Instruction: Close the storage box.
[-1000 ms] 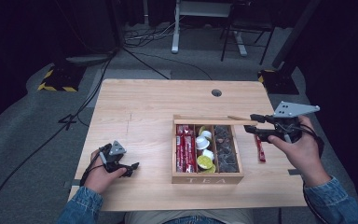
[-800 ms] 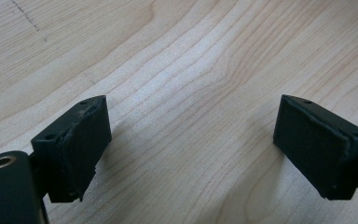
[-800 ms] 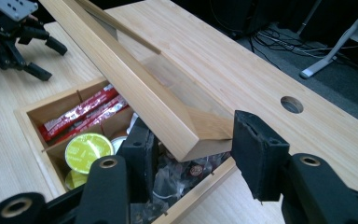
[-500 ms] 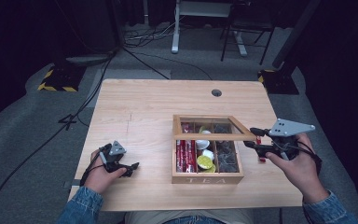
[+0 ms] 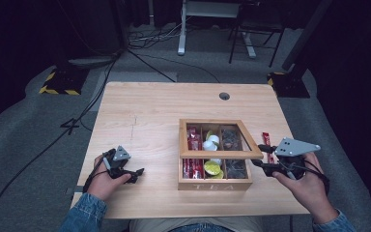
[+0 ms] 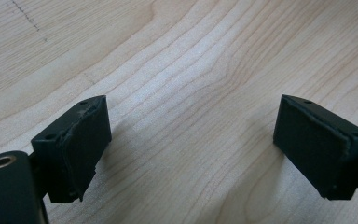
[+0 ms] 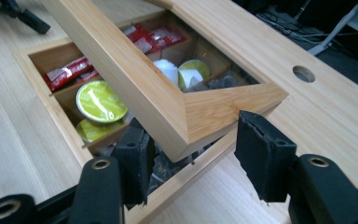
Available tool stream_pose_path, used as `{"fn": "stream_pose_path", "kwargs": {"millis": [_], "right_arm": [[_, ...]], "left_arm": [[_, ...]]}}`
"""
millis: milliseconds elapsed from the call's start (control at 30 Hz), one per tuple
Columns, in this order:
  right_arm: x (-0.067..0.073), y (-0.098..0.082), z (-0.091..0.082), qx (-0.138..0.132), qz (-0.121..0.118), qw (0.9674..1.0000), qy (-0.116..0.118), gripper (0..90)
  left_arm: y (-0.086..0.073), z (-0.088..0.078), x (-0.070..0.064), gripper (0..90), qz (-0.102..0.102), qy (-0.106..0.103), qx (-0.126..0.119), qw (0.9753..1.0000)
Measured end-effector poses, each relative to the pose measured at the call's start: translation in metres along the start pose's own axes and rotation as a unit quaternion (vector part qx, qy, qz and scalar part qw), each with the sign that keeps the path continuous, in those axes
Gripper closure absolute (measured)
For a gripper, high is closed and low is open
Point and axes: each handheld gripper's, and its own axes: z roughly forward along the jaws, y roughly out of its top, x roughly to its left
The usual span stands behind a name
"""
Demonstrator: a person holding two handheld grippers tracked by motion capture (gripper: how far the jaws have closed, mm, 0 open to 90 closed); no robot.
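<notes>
A wooden tea box (image 5: 215,181) sits on the right half of the table (image 5: 154,111), its compartments holding red sachets (image 5: 192,140), green and white capsules (image 7: 95,100) and dark packets (image 5: 232,137). A lone red sachet (image 5: 266,141) lies on the tabletop just beside the box's right wall, and a round cable hole (image 5: 224,96) sits well behind the box. The box's glass-paned lid (image 5: 249,153) hangs tilted over the compartments, partly raised, its free front corner toward the person's right. The right gripper (image 7: 191,154) has that corner between its jaws; in the right gripper view the jaws stand about half apart, have just been opening, and the right-hand pad (image 7: 261,149) touches or nearly touches the corner's outer edge while the left-hand one sits under the frame, so whether they grip cannot be told. The left gripper (image 6: 191,140) rests near the table's front left, its jaws wide apart over bare wood with nothing between them. Open tabletop spreads to the left of and behind the box; the front edge lies just before the box, and the right edge is near the right hand (image 5: 306,186).
</notes>
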Motion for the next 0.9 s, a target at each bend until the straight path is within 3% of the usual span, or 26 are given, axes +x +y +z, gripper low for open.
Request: {"fn": "stream_pose_path", "kwargs": {"millis": [433,900], "right_arm": [[0.012,-0.018,0.005,0.022,-0.008,0.9997,-0.001,46.1],[0.019,-0.031,0.013,0.053,0.003,0.9983,0.022,46.1]], "left_arm": [[0.0,0.0,0.0,11.4,0.0,0.0,0.0,1.0],[0.0,0.0,0.0,11.5,0.0,0.0,0.0,1.0]]}}
